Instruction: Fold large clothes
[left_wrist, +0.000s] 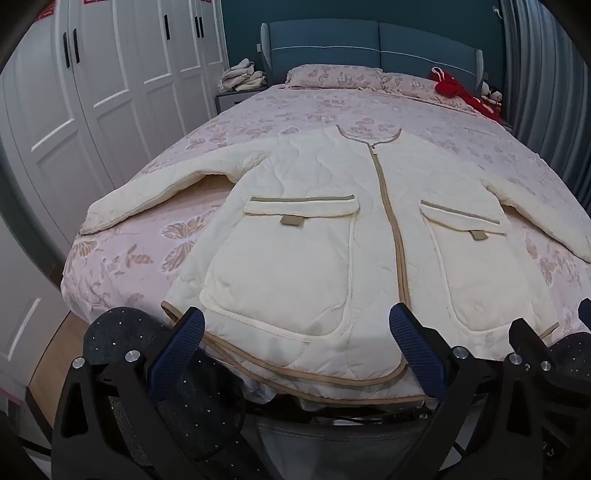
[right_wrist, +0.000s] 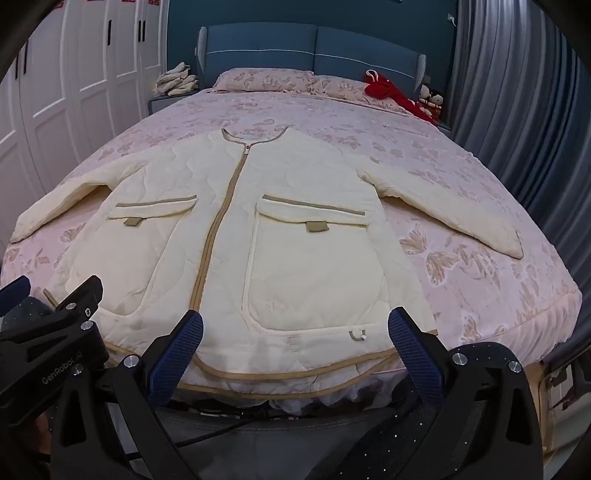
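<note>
Jacket (left_wrist: 325, 229) lay flat, zipped, front up on bed (left_wrist: 258, 110), sleeves spread, hem at near edge. Both flap pockets closed; contents not visible. Left gripper (left_wrist: 295, 350) spread wide, holding nothing. Right gripper (right_wrist: 295, 350) likewise spread, empty, above hem.

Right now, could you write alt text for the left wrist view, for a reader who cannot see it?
A cream quilted zip jacket lies flat, front up, sleeves spread, on a bed with a pink butterfly-print cover. The open left gripper hovers at its hem, touching nothing; white wardrobe doors stand left.
</note>
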